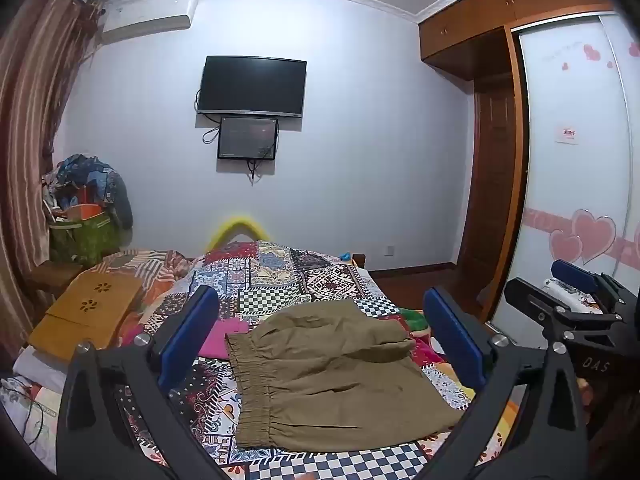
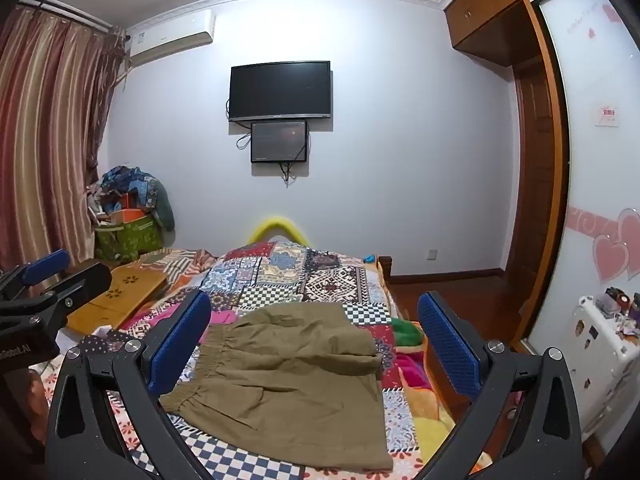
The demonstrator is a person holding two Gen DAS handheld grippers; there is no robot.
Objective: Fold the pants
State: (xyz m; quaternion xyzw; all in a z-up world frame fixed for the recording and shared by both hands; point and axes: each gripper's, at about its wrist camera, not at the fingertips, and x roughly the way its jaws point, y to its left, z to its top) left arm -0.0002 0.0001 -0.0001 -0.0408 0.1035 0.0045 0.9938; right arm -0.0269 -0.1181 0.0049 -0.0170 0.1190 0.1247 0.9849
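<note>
Olive pants (image 1: 332,372) are lying folded on the patchwork bed (image 1: 280,276), while left gripper (image 1: 320,344) and right gripper (image 2: 316,344) are hovering spread wide, empty, seemingly lining up a grasp

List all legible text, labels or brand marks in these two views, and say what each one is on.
"DAS": on the right claw's black body, left wrist view.
"Robot.AI", start cut off: on the left claw's body, right wrist view.
Red-and-white wardrobe sticker: too blurred.
Faint script on the wardrobe door: unreadable.
TV brand mark: too small.
Air conditioner labels: too small.
</note>
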